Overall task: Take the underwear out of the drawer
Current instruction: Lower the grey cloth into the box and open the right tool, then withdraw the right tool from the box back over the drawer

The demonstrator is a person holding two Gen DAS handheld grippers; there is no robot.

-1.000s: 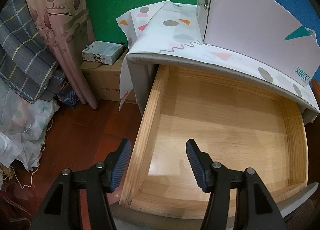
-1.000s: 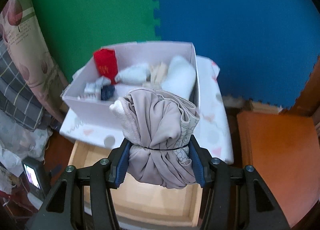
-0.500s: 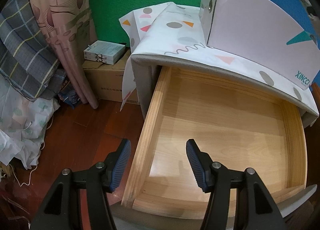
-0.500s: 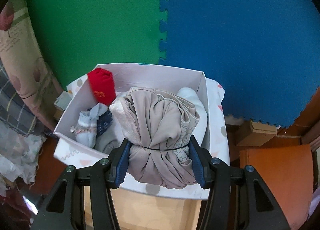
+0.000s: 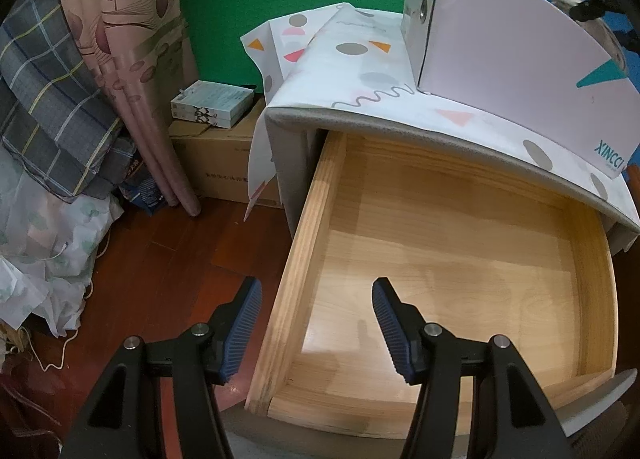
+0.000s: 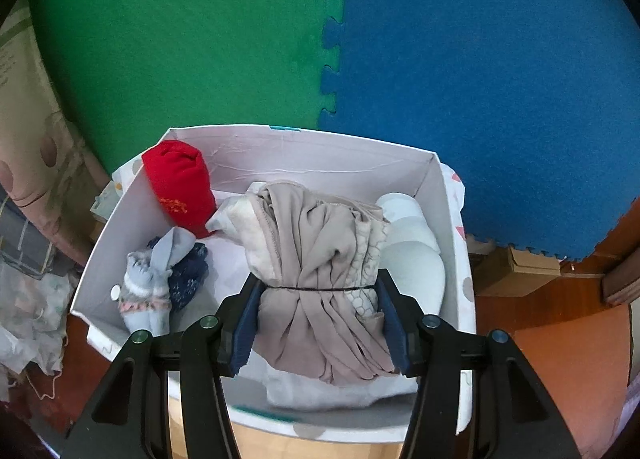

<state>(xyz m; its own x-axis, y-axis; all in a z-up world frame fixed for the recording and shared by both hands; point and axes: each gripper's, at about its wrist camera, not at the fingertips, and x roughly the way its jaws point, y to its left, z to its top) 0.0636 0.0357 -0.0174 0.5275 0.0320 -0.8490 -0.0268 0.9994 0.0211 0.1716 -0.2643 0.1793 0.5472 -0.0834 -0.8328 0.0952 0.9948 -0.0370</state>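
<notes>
left wrist: wooden drawer (image 5: 448, 259) open; patterned cloth (image 5: 360, 71) tops cabinet.

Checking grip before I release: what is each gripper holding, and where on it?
The right gripper clamps the beige underwear bundle around its tied middle, above the white box. The left gripper holds nothing.

My left gripper (image 5: 316, 323) stands open over the drawer (image 5: 440, 259), left wall between fingers; white box (image 5: 512, 59) at one o'clock.

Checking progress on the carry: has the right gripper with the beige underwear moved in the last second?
Yes. The right gripper, shut on the underwear, has advanced from above the drawer to over the white box.
</notes>
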